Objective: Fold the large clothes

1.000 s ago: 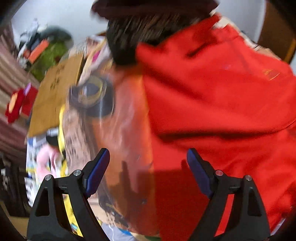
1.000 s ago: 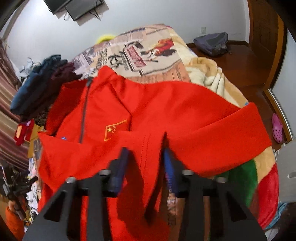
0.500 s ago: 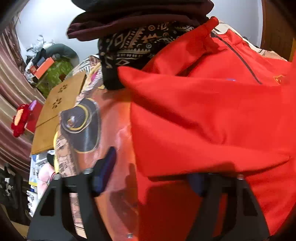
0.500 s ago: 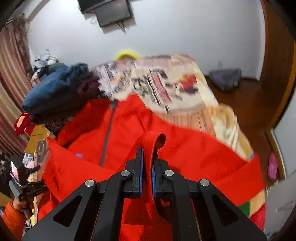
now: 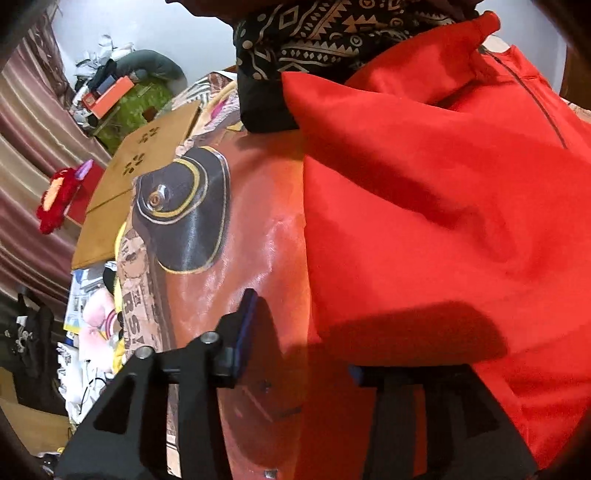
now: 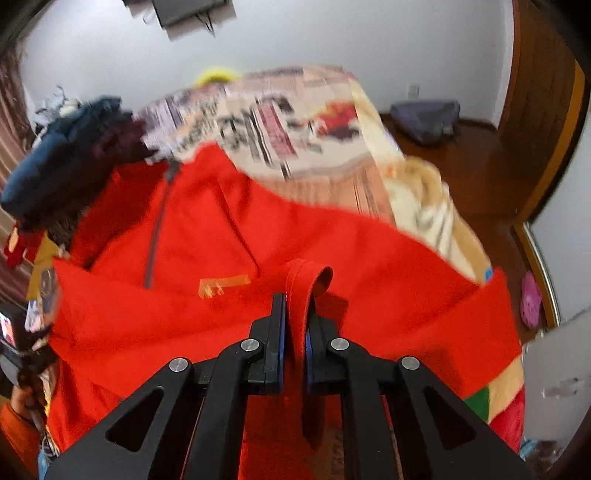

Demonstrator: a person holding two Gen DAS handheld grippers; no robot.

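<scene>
A large red zip jacket lies spread on the printed bedspread. My right gripper is shut on a fold of its red fabric, which loops up between the pads. In the left wrist view the jacket covers the right half. My left gripper is open at the jacket's left edge, low over the bedspread. Its right finger is hidden under the red fabric and its left finger rests on the bare bedspread.
A pile of dark clothes with a black patterned piece sits by the jacket's collar. A cardboard sheet and clutter lie beside the bed. A bag and a pink slipper are on the wooden floor.
My right gripper closed on the jacket fabric and lifted a fold. My left gripper moved lower and in to the jacket's edge, its right finger sliding under the fabric.
</scene>
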